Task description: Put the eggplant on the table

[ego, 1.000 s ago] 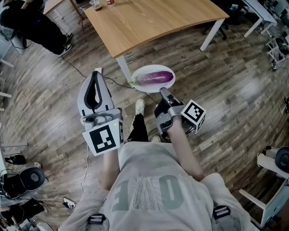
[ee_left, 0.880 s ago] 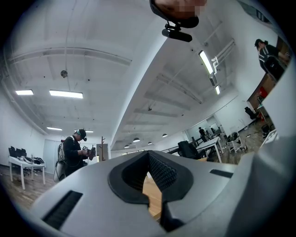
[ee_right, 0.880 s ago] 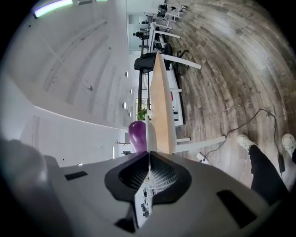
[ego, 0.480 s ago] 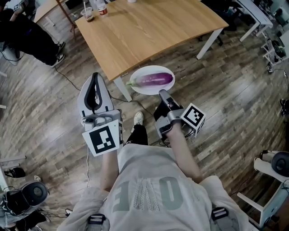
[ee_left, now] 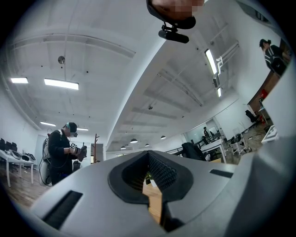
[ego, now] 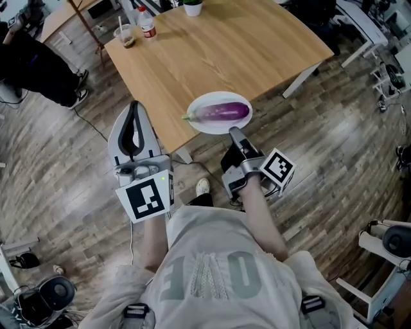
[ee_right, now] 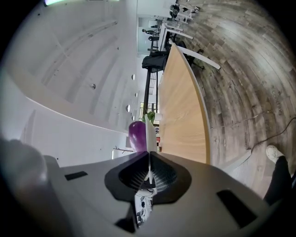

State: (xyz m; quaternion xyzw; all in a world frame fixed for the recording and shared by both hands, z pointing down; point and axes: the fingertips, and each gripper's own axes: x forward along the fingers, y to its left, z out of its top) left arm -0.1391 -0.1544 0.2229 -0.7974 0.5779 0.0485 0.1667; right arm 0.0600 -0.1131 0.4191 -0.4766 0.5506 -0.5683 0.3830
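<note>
A purple eggplant (ego: 220, 112) lies on a white plate (ego: 215, 128). My right gripper (ego: 232, 132) is shut on the plate's near rim and holds it level in the air, over the near edge of the wooden table (ego: 212, 51). In the right gripper view the plate (ee_right: 151, 132) runs edge-on out of the shut jaws (ee_right: 149, 159), with the eggplant (ee_right: 137, 135) on its left and the table (ee_right: 180, 106) on its right. My left gripper (ego: 133, 106) is shut on nothing, beside the table's near left edge. In the left gripper view its jaws (ee_left: 148, 157) meet with only a slit between them.
A drink cup with a straw (ego: 126, 35), a bottle (ego: 148, 26) and a small potted plant (ego: 192, 6) stand at the table's far left edge. A person in dark clothes (ego: 32, 64) is at the far left. White table legs (ego: 302, 80) stand on the wooden floor.
The table has come nearer in the head view. The plate with the eggplant, earlier over the floor by the table leg, now hangs over the table's near edge. Both grippers kept their grip state.
</note>
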